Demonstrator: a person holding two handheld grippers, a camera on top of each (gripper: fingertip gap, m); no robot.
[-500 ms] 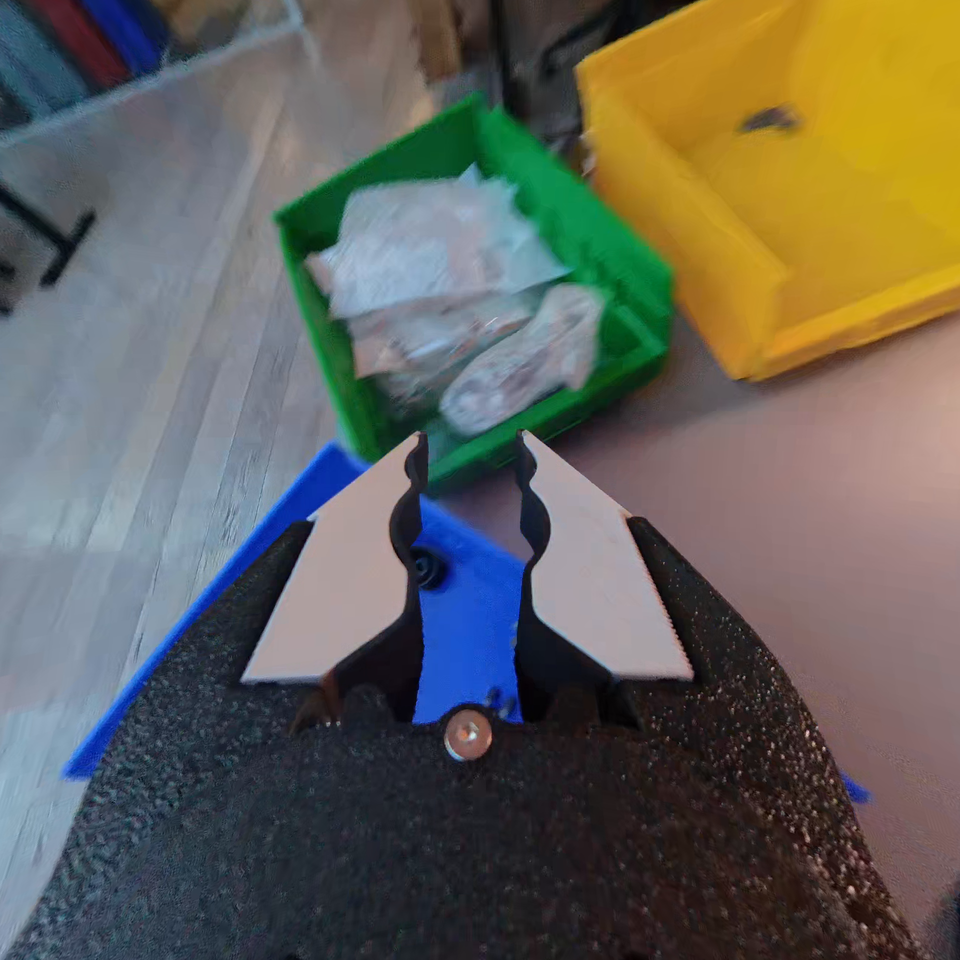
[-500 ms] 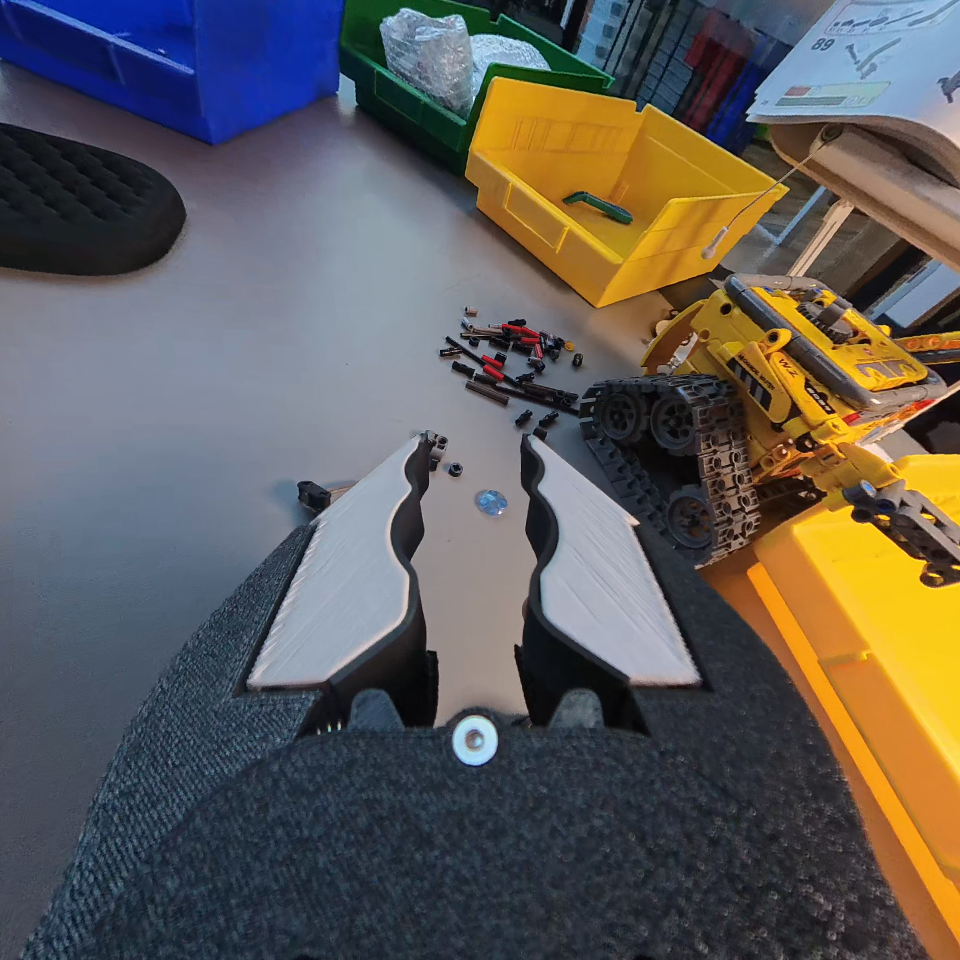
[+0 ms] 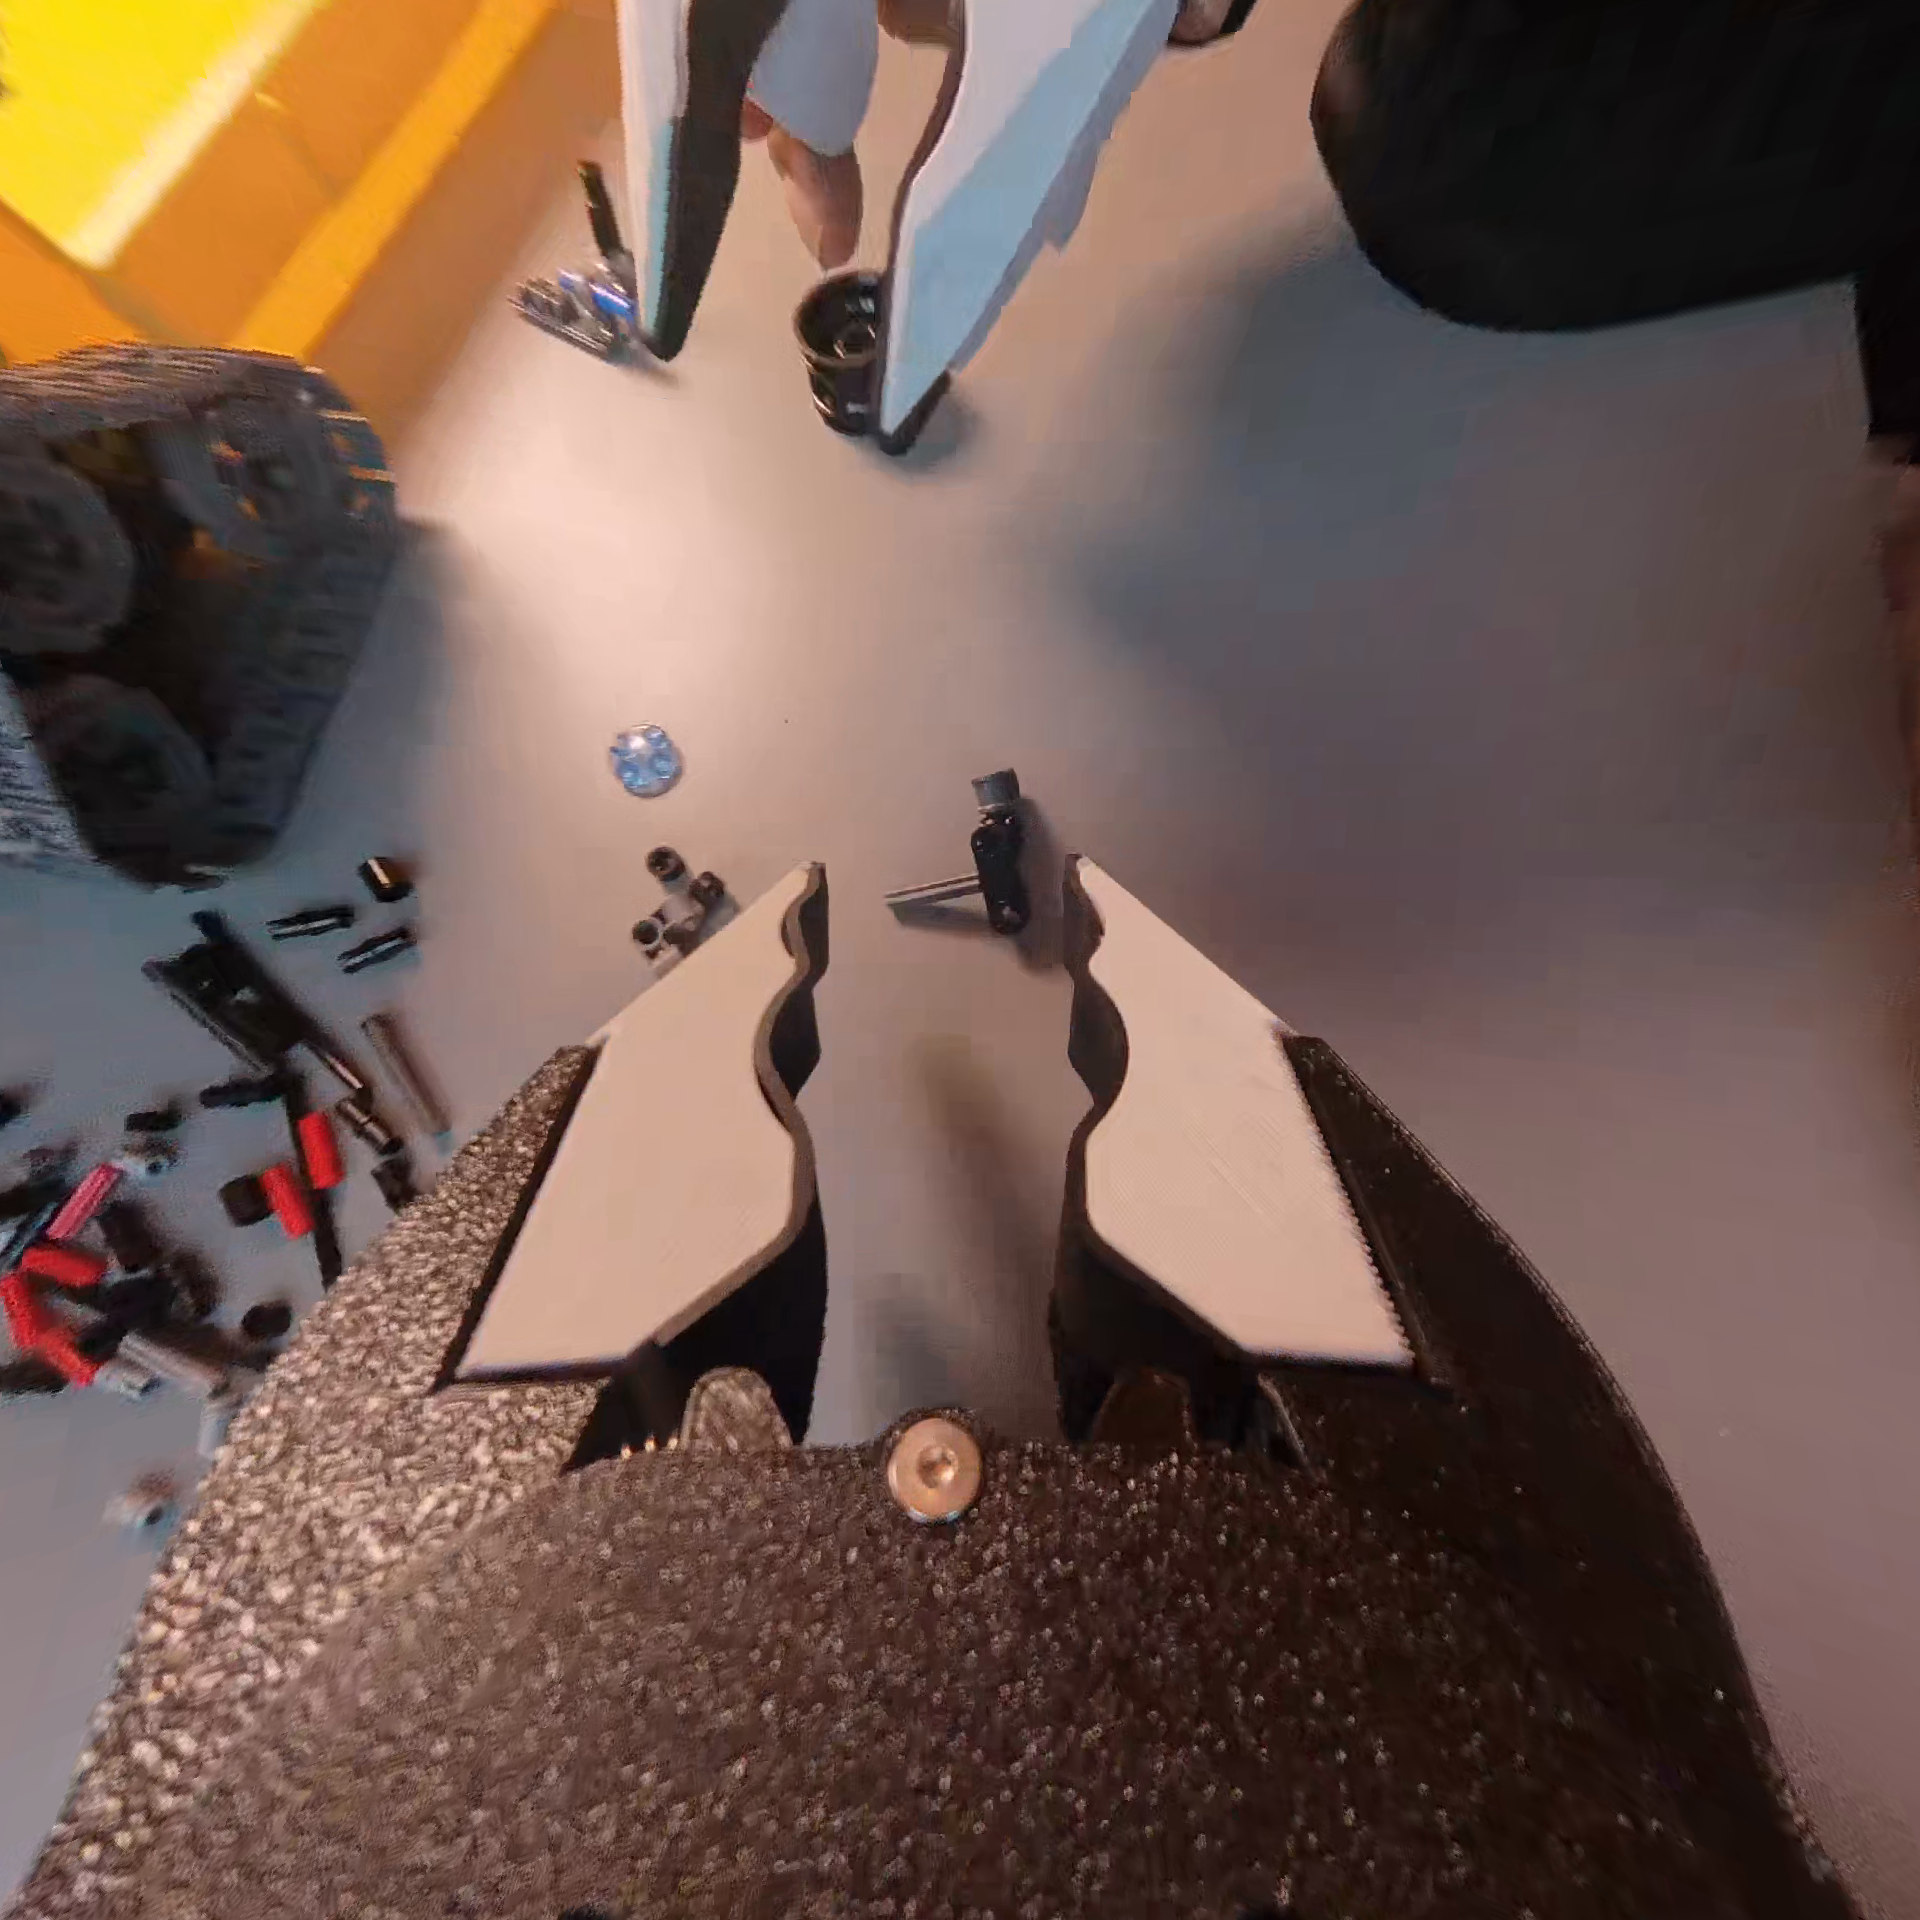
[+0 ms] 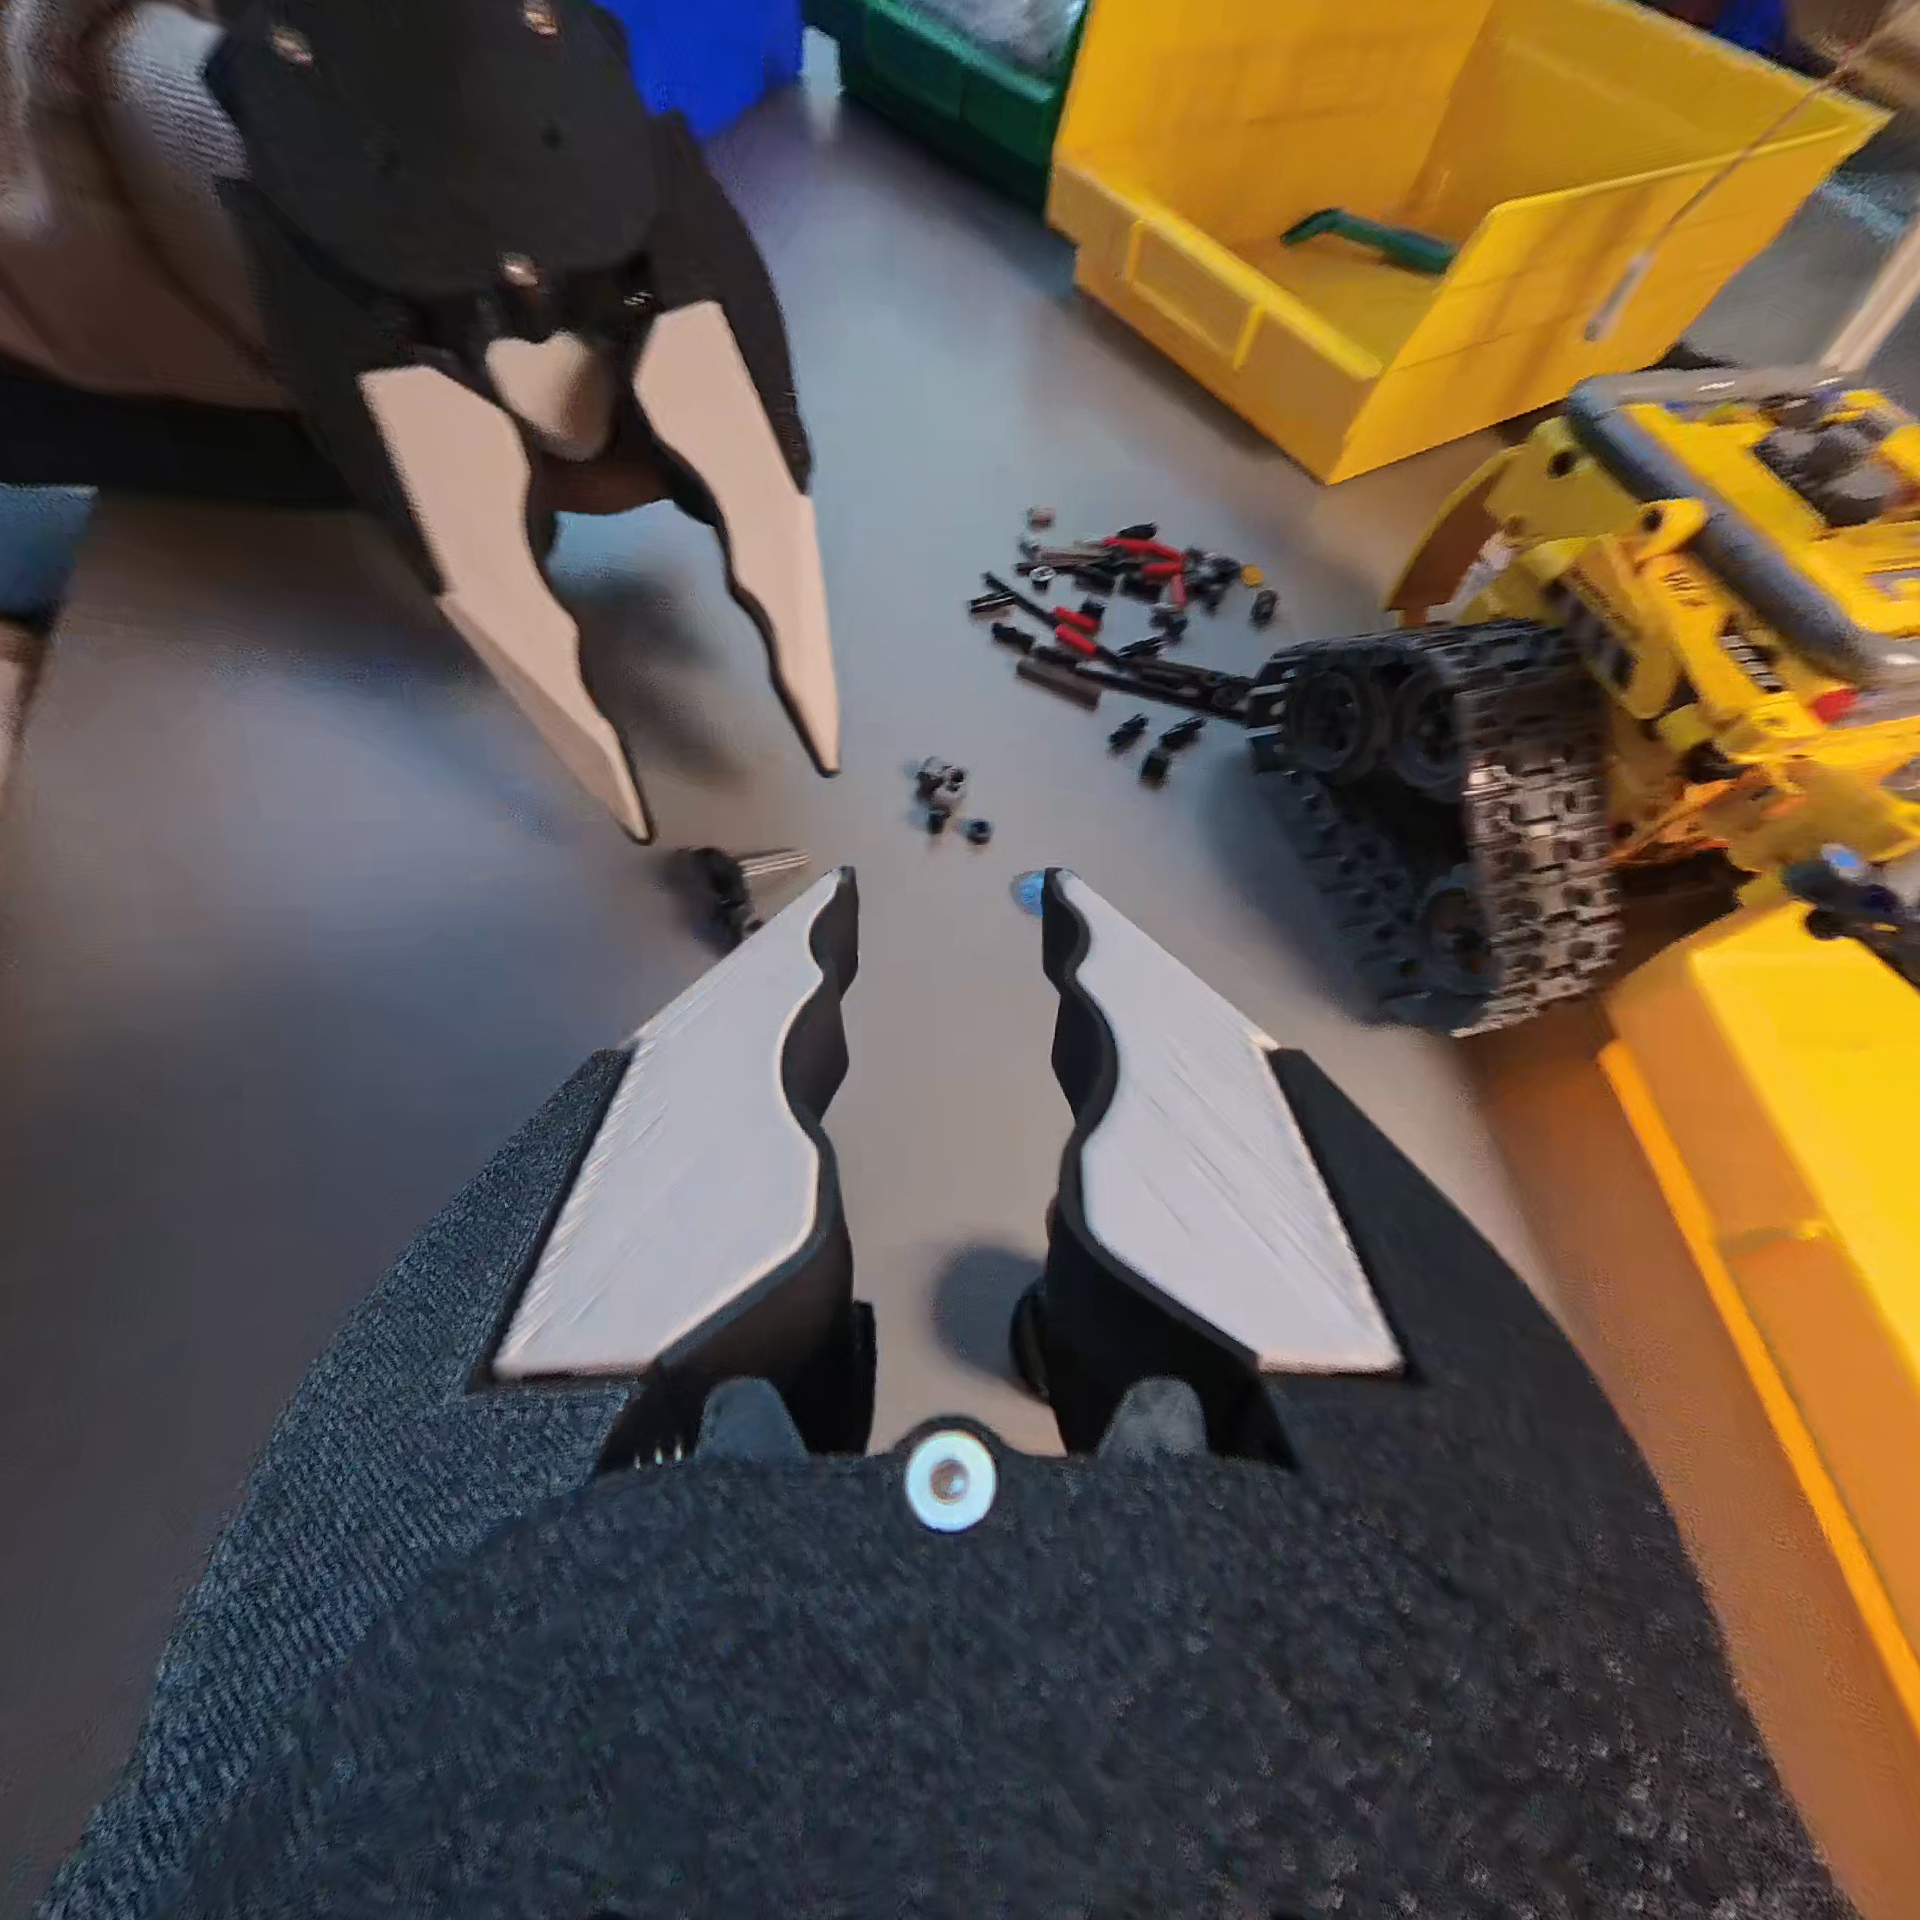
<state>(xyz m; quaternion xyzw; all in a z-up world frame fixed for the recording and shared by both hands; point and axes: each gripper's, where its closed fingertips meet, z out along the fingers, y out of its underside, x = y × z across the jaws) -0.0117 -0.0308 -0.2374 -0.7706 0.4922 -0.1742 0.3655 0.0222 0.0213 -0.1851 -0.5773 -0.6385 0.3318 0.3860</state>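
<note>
Table [image 4: 260, 1039]: smooth grey, faint sheen. Yellow bin [image 4: 1351, 187]: glossy plastic. Beside it, toy bulldozer [image 4: 1621, 665]: plastic, ribbed matt tracks. Gripper fingers [image 4: 1195, 1164]: matt white faces, black grainy housing.

My left gripper [image 4: 732, 805] and right gripper [image 4: 951, 883] face each other tip to tip over the table [image 4: 260, 1039]. Between them lie a pin piece [image 3: 987, 873] and a disc [image 3: 644, 760]. To my right stands the tracked model [image 4: 1558, 769], loose parts [image 4: 1122, 623] before it, a bin [image 4: 1403, 239] behind.
</note>
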